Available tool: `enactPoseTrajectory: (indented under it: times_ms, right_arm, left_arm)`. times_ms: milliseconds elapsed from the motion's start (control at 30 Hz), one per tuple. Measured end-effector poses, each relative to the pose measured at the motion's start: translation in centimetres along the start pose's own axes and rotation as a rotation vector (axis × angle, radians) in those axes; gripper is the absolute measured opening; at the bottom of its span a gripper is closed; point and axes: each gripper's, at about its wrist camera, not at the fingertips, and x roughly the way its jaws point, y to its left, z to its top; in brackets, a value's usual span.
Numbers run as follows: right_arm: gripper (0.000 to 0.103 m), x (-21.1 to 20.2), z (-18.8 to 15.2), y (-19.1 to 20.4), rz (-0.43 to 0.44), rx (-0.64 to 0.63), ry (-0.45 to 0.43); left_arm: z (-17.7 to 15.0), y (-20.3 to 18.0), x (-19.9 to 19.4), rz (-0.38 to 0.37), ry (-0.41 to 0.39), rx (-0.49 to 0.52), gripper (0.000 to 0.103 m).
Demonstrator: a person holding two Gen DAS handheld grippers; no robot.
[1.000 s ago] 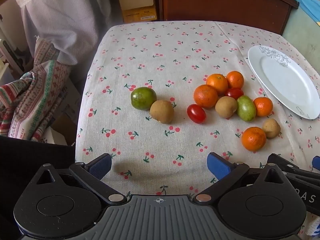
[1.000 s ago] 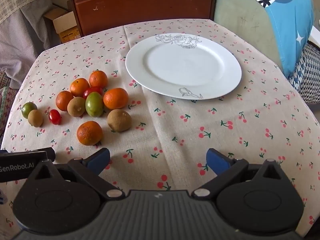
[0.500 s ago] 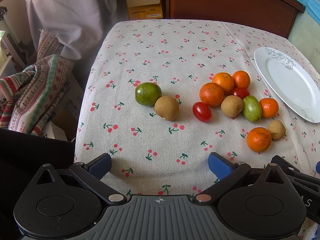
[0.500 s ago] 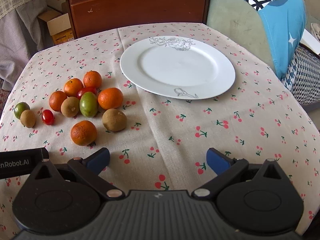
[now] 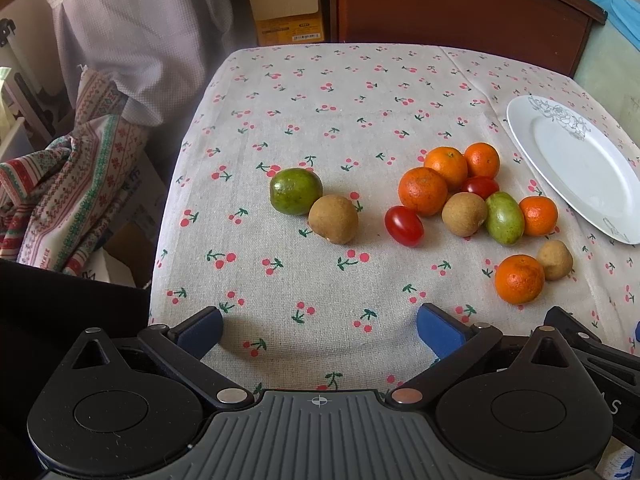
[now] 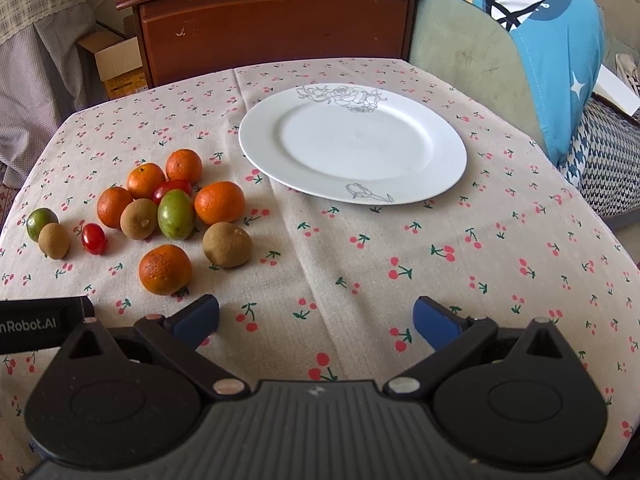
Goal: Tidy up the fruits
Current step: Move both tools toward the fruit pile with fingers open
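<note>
Fruits lie loose on a cherry-print tablecloth [image 5: 340, 120]. In the left wrist view a green fruit [image 5: 295, 191] touches a brown fruit [image 5: 333, 219]; a red tomato [image 5: 404, 226] lies to their right, then a cluster of oranges [image 5: 423, 191], brown and green fruits. A white plate [image 6: 352, 148] stands empty at the right, also in the left wrist view [image 5: 576, 168]. In the right wrist view the nearest orange [image 6: 165, 269] and a brown fruit [image 6: 227, 245] lie ahead left. My left gripper [image 5: 320, 330] and right gripper [image 6: 316, 318] are open and empty, near the table's front.
A wooden cabinet [image 6: 276, 20] stands behind the table. A cardboard box [image 5: 286, 6] and hanging cloths [image 5: 68, 184] are at the left. A chair with a blue cloth [image 6: 548, 48] is at the right. The table edge drops off at the left [image 5: 168, 208].
Both grippers have shifted a little; the fruits sit slightly lower and more to the right in the left view. No fruit has moved. Both jaws stay open.
</note>
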Motion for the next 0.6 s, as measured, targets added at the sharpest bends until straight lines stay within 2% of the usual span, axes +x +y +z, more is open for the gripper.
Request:
enactPoseTrajectory:
  times_ms: [367,500,600]
  right_arm:
    - [0.102,-0.2,-0.1,-0.5,0.040,-0.043,0.000]
    - [0.100,-1.1,0.1,-1.0,0.080,-0.055,-0.060]
    - [0.091,-1.5,0.3,-1.4,0.129,-0.054,-0.098]
  left_arm:
    - [0.1,0.1,-0.1,-0.013,0.004,0.005,0.103]
    - [0.4,0.7,-0.9,0.002,-0.050,-0.009,0.101]
    - [0.5,1.1,-1.6,-0.009,-0.093,-0.013,0.101]
